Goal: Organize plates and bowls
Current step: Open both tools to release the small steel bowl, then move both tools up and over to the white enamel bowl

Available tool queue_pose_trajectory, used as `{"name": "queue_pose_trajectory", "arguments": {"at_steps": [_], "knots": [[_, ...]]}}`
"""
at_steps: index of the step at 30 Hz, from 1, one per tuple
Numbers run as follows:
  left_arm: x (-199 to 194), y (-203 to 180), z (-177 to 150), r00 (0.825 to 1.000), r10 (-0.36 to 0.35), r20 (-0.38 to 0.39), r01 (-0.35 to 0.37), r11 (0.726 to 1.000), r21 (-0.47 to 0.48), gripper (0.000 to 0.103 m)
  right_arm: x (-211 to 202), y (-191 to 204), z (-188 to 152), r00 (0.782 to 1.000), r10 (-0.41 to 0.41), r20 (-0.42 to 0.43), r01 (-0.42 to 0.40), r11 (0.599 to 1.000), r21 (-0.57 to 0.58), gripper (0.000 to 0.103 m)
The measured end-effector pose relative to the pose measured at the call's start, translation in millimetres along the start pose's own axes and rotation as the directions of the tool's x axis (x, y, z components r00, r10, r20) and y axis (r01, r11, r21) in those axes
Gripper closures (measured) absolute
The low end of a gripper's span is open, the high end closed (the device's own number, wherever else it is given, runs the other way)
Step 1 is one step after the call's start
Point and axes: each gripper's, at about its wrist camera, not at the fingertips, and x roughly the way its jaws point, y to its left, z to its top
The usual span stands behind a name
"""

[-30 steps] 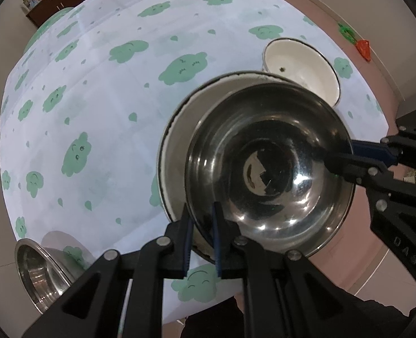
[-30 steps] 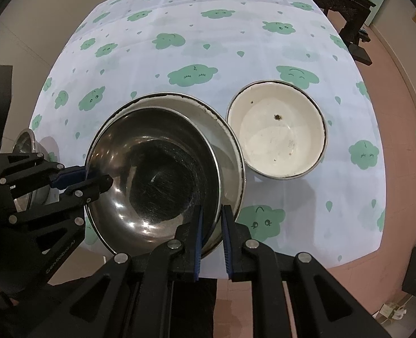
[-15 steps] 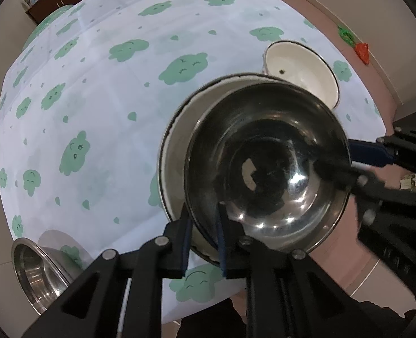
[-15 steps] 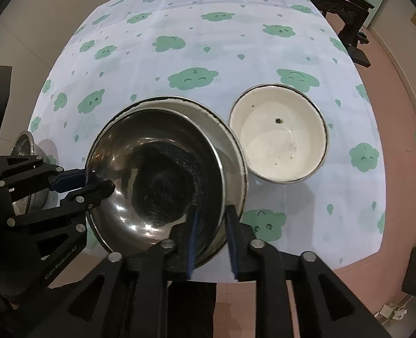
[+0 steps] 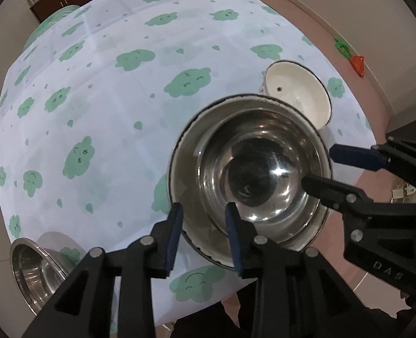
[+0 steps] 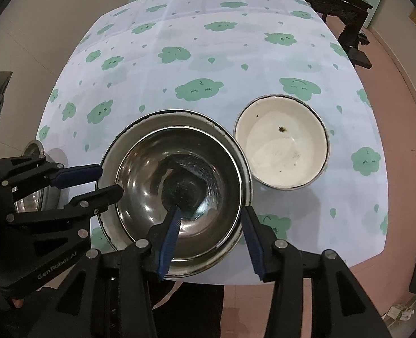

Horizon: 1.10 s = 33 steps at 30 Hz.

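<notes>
a shiny stainless steel bowl (image 6: 179,194) sits nested inside a larger white enamel basin with a dark chipped rim (image 6: 177,117), and the pair rests near the front edge of a table covered by a pale blue cloth printed with green smiling clouds (image 6: 208,56). in the left wrist view the same steel bowl (image 5: 260,174) lies inside the enamel basin (image 5: 184,169), on the cloud cloth (image 5: 109,98). the left gripper (image 5: 203,232) has its blue-padded fingers spread wide, one on each side of the near rims of the stacked bowls, gripping nothing. the right gripper (image 6: 209,235) is likewise wide apart, one finger reaching over the inside of the steel bowl and the other outside the basin's rim; whether the pads touch the metal cannot be told. each gripper shows in the other's camera: the right one (image 5: 320,169) at the bowl's right edge, the left one (image 6: 106,181) at its left edge, both parted. just right of the basin, apart from it by a thin gap, stands a smaller cream enamel bowl with a dark rim and a few dark specks inside (image 6: 281,146), also seen beyond the basin from the left wrist (image 5: 298,90). a second stainless steel bowl (image 5: 36,270) sits at the table's near left corner, well apart from the stack.
</notes>
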Motion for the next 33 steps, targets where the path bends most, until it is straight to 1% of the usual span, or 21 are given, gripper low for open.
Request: {"name": "queue_pose_trajectory", "arguments": {"at_steps": [4,11,14,15,16,22,28,33], "knots": [[-6.3,1.5,2.7,1.0,-0.003,0.028,0.003,1.0,-0.004,0.07,-3.3,-0.9,-0.2,1.0,0.007,0.014,-0.007,1.0,0.002,0.055],[-8.0,2.9,5.3,0.999,0.008,0.039,-0.007,1.0,-0.014,0.068,-3.3,-2.2,0.1,1.0,0.009,0.012,-0.009,1.0,0.002,0.055],[-10.8,4.3,7.9,0.999,0.015,0.052,-0.014,1.0,-0.023,0.061,-3.4,-2.6,0.2,1.0,0.009,0.016,-0.009,1.0,0.003,0.055],[-12.0,4.9,9.2,0.998,0.022,0.059,-0.02,0.999,-0.026,0.057,-4.1,-2.9,0.6,1.0,0.009,0.02,-0.009,1.0,0.004,0.055],[-12.2,5.4,9.7,0.998,0.025,0.061,-0.023,0.999,-0.028,0.056,-4.4,-3.4,0.9,1.0,0.008,0.023,-0.008,1.0,0.005,0.055],[-14.3,6.9,13.2,0.997,0.028,0.069,-0.026,0.999,-0.03,0.056,-6.1,-4.5,2.9,0.999,0.01,0.032,-0.01,1.0,0.006,0.055],[-14.8,6.4,17.6,0.997,0.039,0.072,-0.037,0.999,-0.03,0.054,-11.7,-9.3,5.3,0.998,0.012,0.062,-0.013,1.0,0.017,0.055],[-15.5,3.3,22.5,0.996,0.045,0.08,-0.044,0.999,-0.02,0.054,-11.7,-14.5,5.8,0.998,0.011,0.064,-0.013,1.0,0.027,0.055]]}}
